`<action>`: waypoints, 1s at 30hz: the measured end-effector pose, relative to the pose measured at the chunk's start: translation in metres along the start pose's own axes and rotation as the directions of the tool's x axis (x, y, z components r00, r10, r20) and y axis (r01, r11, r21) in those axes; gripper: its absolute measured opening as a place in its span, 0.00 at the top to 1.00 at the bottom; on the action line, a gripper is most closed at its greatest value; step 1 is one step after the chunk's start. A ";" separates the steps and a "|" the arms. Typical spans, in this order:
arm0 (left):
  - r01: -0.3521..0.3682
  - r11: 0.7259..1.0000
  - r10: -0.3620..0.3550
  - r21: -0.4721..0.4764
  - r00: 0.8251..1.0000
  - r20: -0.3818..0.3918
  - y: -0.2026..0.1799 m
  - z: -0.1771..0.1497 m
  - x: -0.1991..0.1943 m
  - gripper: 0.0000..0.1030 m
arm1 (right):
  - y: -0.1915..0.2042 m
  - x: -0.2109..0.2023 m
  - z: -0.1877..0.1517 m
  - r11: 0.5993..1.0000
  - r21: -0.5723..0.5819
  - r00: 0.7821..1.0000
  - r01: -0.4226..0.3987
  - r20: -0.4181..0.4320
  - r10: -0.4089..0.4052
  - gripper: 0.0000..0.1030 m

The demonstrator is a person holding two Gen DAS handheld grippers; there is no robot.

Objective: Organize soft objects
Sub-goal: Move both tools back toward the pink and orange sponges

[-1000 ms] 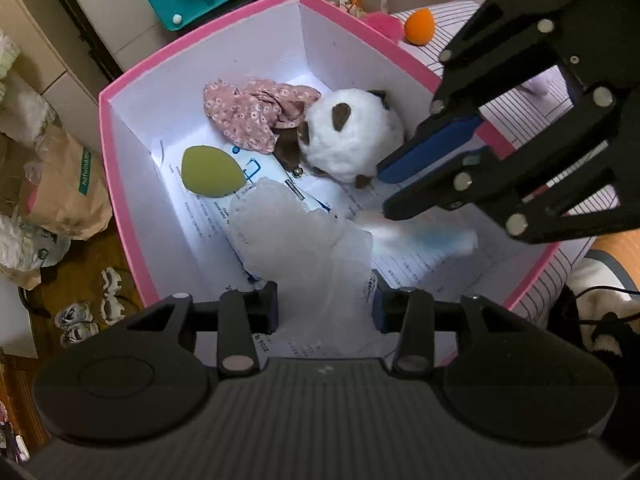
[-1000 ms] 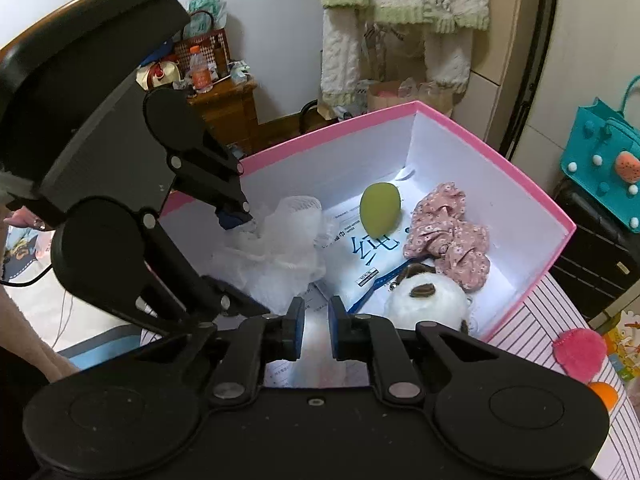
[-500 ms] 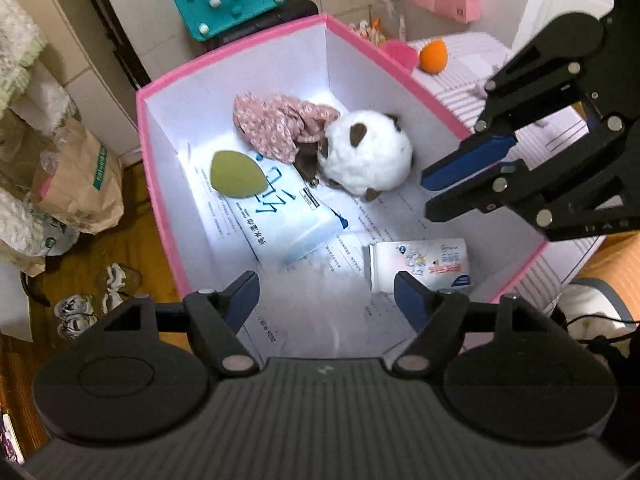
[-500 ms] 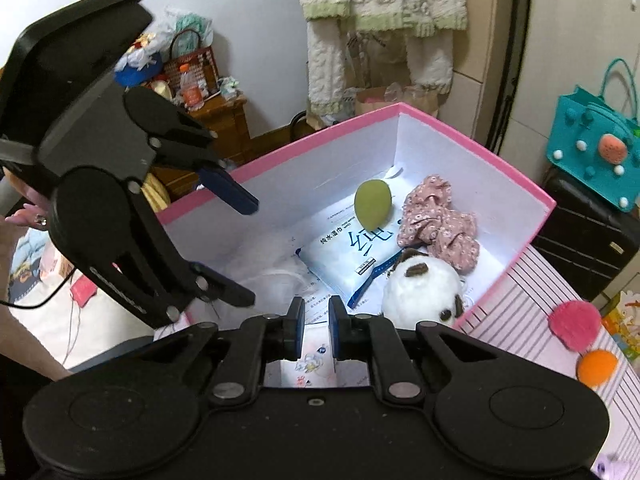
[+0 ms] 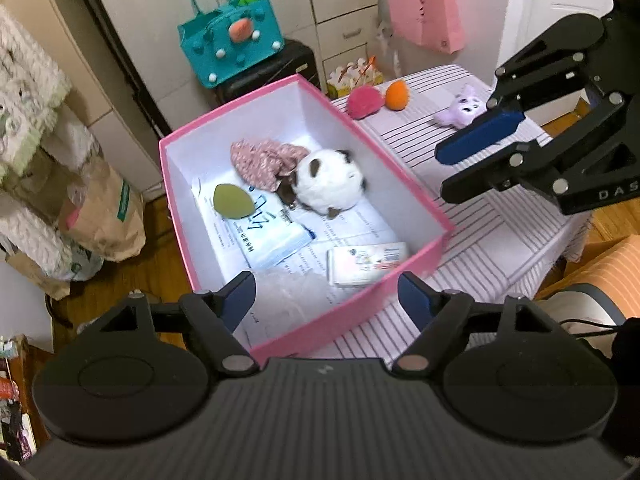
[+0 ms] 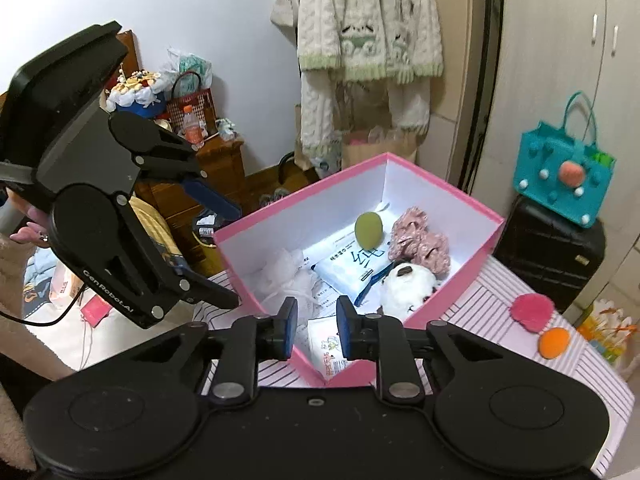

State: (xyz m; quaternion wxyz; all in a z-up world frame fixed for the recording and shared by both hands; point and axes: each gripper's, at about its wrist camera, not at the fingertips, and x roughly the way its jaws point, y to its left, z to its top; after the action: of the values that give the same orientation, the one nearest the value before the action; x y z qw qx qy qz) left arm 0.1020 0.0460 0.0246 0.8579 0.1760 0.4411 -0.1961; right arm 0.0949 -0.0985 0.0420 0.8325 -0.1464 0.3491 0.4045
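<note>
The pink box (image 5: 400,176) holds a white panda plush (image 5: 328,188), a floral cloth (image 5: 264,160), a green sponge (image 5: 232,200), a tissue pack (image 5: 268,236), a small wipes pack (image 5: 366,264) and a white mesh puff (image 5: 288,288). My left gripper (image 5: 326,298) hangs above the box's near corner with its jaws opening and nothing between them. My right gripper (image 6: 316,328) hovers over the box's (image 6: 440,312) near edge. Its jaws are opening a little, with nothing between them. On the striped table lie a pink puff (image 5: 362,100), an orange sponge (image 5: 397,95) and a purple plush (image 5: 460,114).
A teal bag (image 5: 230,52) sits on a black suitcase behind the box. A pink bag (image 5: 424,16) hangs at the back. Paper bags (image 5: 104,216) stand on the floor to the left. Knitted sweaters (image 6: 368,20) hang beside a wooden cabinet (image 6: 216,176).
My left gripper let go of the white mesh puff, which now lies in the box's near corner. Both grippers rose and drew back from the box. The right jaws parted slightly.
</note>
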 end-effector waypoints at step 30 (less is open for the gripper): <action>0.052 0.999 -0.052 0.006 0.981 0.185 -0.098 0.046 -0.017 0.20 | -0.057 -0.092 -0.087 0.982 0.101 0.979 0.162 0.112 -0.173 0.50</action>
State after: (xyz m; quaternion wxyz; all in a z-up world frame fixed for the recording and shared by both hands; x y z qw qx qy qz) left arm 0.0764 -0.0567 0.0513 0.8896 0.1461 0.3638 -0.2343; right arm 0.0597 -0.2327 0.0421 0.8889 -0.1125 0.3027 0.3248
